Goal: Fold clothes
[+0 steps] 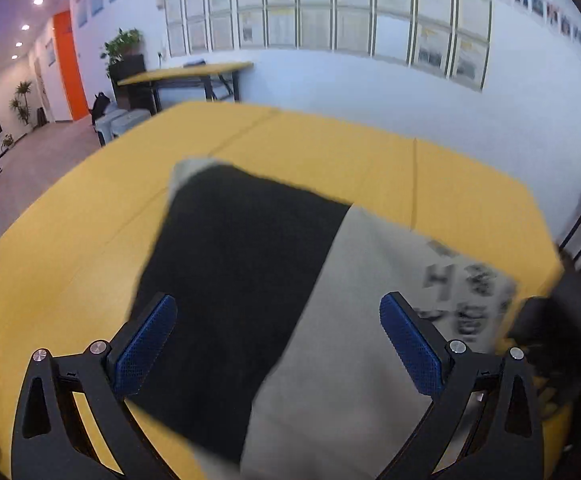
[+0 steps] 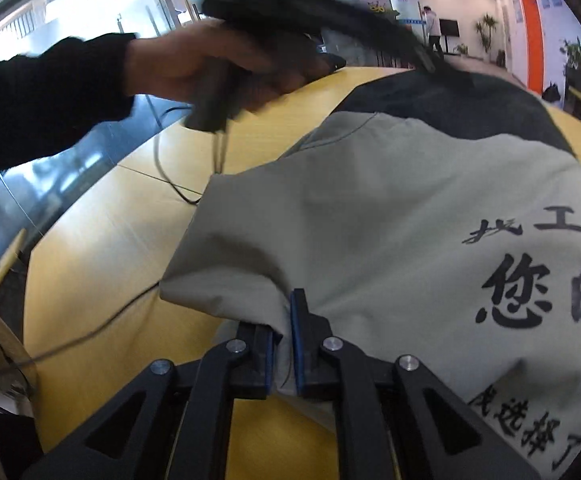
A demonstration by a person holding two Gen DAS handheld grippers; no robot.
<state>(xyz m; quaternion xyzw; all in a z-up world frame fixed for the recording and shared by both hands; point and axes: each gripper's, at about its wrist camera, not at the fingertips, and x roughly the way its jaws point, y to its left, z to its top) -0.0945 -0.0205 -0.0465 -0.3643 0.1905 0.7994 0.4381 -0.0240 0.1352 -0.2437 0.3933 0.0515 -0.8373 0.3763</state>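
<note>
Shirt (image 2: 390, 208), grey and black, lies on the yellow bench (image 1: 330, 148); right claw (image 2: 282, 344) pinches its grey edge, left claw (image 1: 278, 344) spread above it.

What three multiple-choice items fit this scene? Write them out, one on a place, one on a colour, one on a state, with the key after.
1. Where does the garment lie?
A. On the yellow table
B. On the floor
C. On a chair

2. What colour are the pads of the left gripper?
A. Red
B. Blue
C. White

3. How does the right gripper stand?
A. Wide open above the cloth
B. Shut on nothing
C. Shut on an edge of the garment

Key: 1 A, yellow tabletop shows all around the cloth. 2 B, both pads are blue. 3 C, grey cloth is pinched between its near-closed fingers; the left gripper is open.
</note>
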